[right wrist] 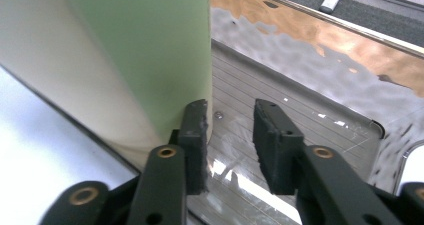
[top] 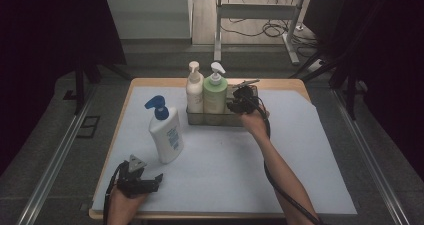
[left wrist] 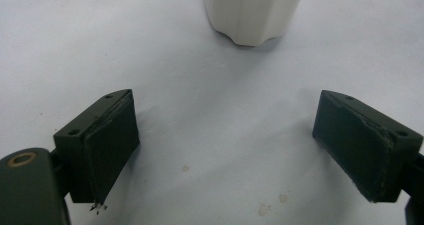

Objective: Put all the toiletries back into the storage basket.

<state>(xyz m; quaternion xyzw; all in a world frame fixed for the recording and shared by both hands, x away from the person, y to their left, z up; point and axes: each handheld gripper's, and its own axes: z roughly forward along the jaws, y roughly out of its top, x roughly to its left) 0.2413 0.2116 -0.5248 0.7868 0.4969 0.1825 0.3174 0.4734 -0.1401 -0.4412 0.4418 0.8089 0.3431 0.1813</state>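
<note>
Pale blue sheet covers wooden table, dark room. Right gripper reaches into far metal tray beside green pump bottle, jaws narrow, empty. Left gripper rests near-left, wide, empty.

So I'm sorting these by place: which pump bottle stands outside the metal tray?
The white bottle with the blue pump; the cream and green bottles stand in the tray.

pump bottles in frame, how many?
3. A cream bottle and a green bottle stand side by side in the metal tray. A white bottle with a blue pump stands on the mat, left of the tray. None seem hidden.
</note>
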